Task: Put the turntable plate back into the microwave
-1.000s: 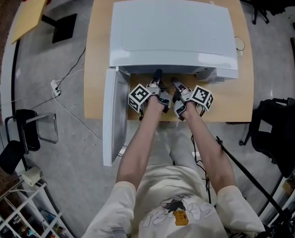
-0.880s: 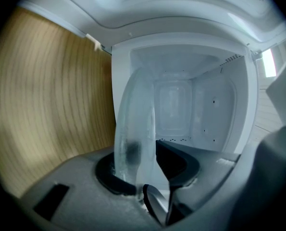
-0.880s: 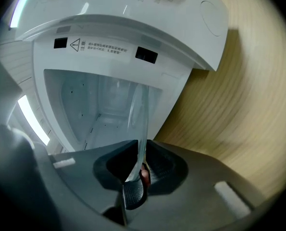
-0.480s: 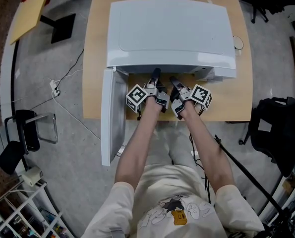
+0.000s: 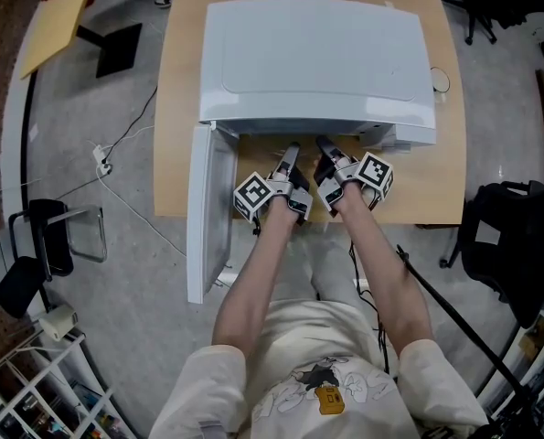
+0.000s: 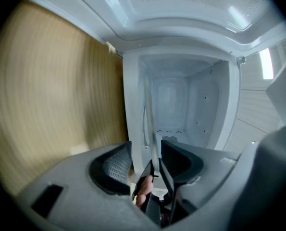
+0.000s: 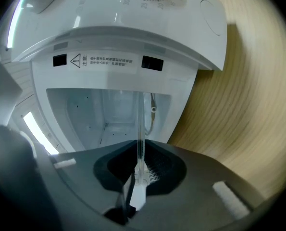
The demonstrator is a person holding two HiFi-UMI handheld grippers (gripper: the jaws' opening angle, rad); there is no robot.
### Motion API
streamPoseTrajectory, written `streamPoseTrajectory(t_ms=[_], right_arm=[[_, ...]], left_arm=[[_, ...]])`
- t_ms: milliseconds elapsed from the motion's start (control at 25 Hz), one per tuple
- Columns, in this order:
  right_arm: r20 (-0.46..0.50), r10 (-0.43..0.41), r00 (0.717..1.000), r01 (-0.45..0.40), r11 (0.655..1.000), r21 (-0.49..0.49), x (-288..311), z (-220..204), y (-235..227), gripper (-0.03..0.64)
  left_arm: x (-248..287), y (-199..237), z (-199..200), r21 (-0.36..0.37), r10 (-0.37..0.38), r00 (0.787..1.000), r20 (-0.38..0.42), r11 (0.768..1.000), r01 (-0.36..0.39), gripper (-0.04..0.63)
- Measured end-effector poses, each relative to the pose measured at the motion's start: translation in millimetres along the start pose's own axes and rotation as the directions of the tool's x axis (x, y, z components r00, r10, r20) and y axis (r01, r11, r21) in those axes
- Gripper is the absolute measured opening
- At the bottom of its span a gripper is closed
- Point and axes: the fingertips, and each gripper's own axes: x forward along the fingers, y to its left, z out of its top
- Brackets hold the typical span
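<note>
The white microwave (image 5: 317, 58) stands on the wooden table with its door (image 5: 208, 213) swung open to the left. The clear glass turntable plate (image 7: 140, 129) shows edge-on in both gripper views and reaches into the cavity. My right gripper (image 7: 139, 165) is shut on its near rim, just under the oven's front edge (image 5: 326, 146). My left gripper (image 6: 150, 153) has its jaws opening; the plate (image 6: 150, 124) runs between the pads with a gap on each side. In the head view the left gripper (image 5: 290, 154) is at the cavity mouth, and the plate is hidden there.
The wooden table (image 5: 427, 181) shows a strip in front of the microwave and to its right. Round it are an office chair (image 5: 48, 245) at the left, a cable and plug (image 5: 102, 161) on the floor, and a black bag (image 5: 518, 245) at the right.
My left gripper has drawn back a little from the cavity mouth toward the person. The right gripper has stayed almost where it was.
</note>
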Motion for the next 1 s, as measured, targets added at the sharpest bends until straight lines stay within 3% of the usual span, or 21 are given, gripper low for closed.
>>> streamPoseTrajectory(t_ms=[160, 280, 520, 760, 1000], right_arm=[[0.009, -0.007, 1.0, 0.007, 1.0, 0.005, 3, 10, -2, 0.043], [0.019, -0.009, 1.0, 0.009, 1.0, 0.009, 7, 15, -2, 0.043], [0.041, -0.005, 0.999, 0.004, 1.0, 0.022, 15, 17, 5, 0.049], [-0.011, -0.006, 1.0, 0.006, 1.0, 0.013, 19, 4, 7, 0.086], [-0.044, -0.004, 0.999, 0.003, 1.0, -0.018, 22, -2, 12, 0.075]], left_arm=[[-6, -1, -4, 0.02, -0.023, 1.0, 0.008, 1.0, 0.023, 0.132], [0, -9, 1, 0.025, -0.042, 0.999, 0.015, 0.999, 0.042, 0.048], [6, -16, 11, -0.04, -0.014, 1.0, 0.025, 0.999, 0.015, 0.036], [19, -16, 17, -0.047, 0.019, 1.0, 0.016, 0.999, -0.019, 0.032], [29, -19, 22, -0.047, 0.032, 0.999, -0.006, 0.998, -0.032, 0.032]])
